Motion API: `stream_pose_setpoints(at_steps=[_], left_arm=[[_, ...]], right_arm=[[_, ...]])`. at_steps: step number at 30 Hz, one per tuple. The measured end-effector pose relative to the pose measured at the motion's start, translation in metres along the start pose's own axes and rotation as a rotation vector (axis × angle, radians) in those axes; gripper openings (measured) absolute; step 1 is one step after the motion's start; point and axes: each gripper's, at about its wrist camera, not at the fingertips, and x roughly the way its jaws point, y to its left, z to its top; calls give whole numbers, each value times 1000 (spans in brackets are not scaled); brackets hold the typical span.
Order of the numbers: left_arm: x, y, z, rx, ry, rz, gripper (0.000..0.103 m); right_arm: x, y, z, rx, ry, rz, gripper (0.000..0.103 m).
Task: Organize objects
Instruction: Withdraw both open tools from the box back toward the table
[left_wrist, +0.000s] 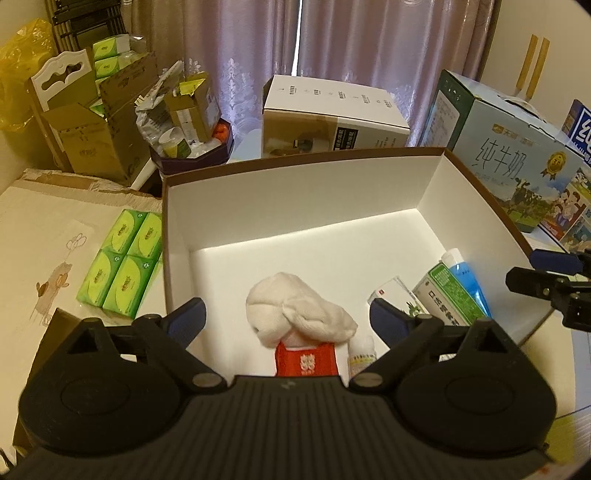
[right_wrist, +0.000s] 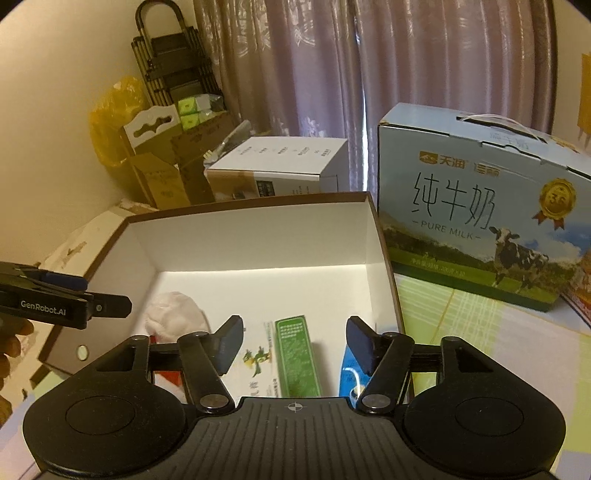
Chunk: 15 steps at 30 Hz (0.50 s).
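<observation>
Over a cluttered tabletop, I hold both grippers above a large open box (left_wrist: 303, 206) with white inner walls and a dark brown outside. It is the biggest thing before me and the place where the objects are being gathered.

Behind its right side stands a blue milk carton case (right_wrist: 476, 206) printed with a cow. To the left of the box, on the table, lies a pack of green tissue packets (left_wrist: 123, 258), outside the box and apart from its wall.

Inside the box, near its front, lie several things. A white cloth bundle (left_wrist: 299, 310) with a red label sits toward the left. A green carton (right_wrist: 297, 354) lies near the middle, partly on a flat white packet (right_wrist: 255, 360) with a small leaf picture. A blue tube (left_wrist: 467, 282) rests against the right wall. A small white bottle (left_wrist: 362, 356) sits just beside the cloth bundle.

My left gripper (left_wrist: 286, 319) hangs over the cloth bundle, jaws spread wide, gripping nothing. My right gripper (right_wrist: 293, 341) hangs over the green carton, jaws parted and empty too.

I judge that both items are set down and let go. The next move, I think, calls for lifting clear of the box and reaching my left gripper toward the green tissue packets.
</observation>
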Motion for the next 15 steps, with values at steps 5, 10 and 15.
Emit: stream_pose_setpoints(at_steps=[5, 10, 15], left_arm=[[-19, 0, -8, -13, -10, -5, 94], [-41, -5, -16, -10, -26, -6, 94], [-61, -11, -27, -5, -32, -9, 94]], right_arm=[[-20, 5, -8, 15, -16, 2, 62], [-39, 8, -16, 40, -32, 5, 63], [-60, 10, -26, 71, -45, 12, 64]])
